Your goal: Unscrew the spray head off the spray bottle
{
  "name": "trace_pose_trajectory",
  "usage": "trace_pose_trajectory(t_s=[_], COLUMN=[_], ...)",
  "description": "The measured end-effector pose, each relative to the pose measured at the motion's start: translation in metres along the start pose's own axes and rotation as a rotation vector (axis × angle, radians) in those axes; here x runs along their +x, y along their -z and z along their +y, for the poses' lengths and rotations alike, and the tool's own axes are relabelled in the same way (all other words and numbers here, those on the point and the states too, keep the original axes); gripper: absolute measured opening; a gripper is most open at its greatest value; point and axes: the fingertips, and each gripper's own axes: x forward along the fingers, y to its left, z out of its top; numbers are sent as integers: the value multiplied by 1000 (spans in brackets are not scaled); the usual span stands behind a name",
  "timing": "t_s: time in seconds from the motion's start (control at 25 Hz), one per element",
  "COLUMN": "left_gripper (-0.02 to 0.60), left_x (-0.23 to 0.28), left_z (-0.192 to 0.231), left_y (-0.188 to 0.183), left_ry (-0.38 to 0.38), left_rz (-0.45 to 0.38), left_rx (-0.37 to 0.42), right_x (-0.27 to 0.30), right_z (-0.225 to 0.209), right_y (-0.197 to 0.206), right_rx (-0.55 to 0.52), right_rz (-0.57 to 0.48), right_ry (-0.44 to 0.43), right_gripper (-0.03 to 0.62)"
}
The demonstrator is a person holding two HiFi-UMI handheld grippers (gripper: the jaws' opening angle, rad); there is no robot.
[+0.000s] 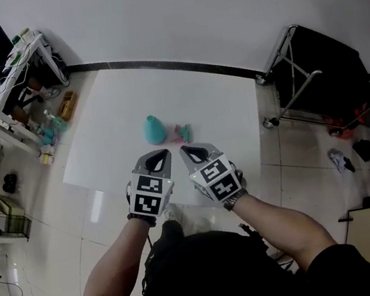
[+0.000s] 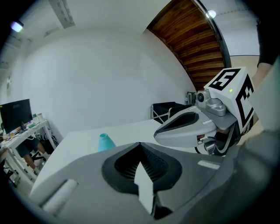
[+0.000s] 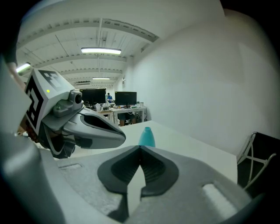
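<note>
head view: white table (image 1: 115,113) on a tiled floor (image 1: 300,159); left gripper (image 1: 161,156) and right gripper (image 1: 190,153) clenched, empty.

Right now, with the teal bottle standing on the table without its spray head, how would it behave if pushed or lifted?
The teal bottle has a wide base tapering to a narrow neck, so it would probably slide on the smooth white table rather than tip. It looks like plastic, likely light and squeezable. Its open neck could spill any contents if toppled.

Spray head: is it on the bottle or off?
Off. The bottle stands upright with a bare neck; the spray head lies beside it.
</note>
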Motion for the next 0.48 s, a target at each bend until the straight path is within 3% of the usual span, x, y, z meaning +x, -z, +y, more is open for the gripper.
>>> trace_pose_trajectory(t_s=[0.48], left_gripper=[15], left_x=[-3], left_z=[-3], left_y=[0], left_ry=[-11], left_rz=[-3], left_rx=[-11], right_x=[-2], right_z=[7], right_y=[3], right_rx=[-7], right_rz=[9], right_ry=[-14], right_gripper=[-9])
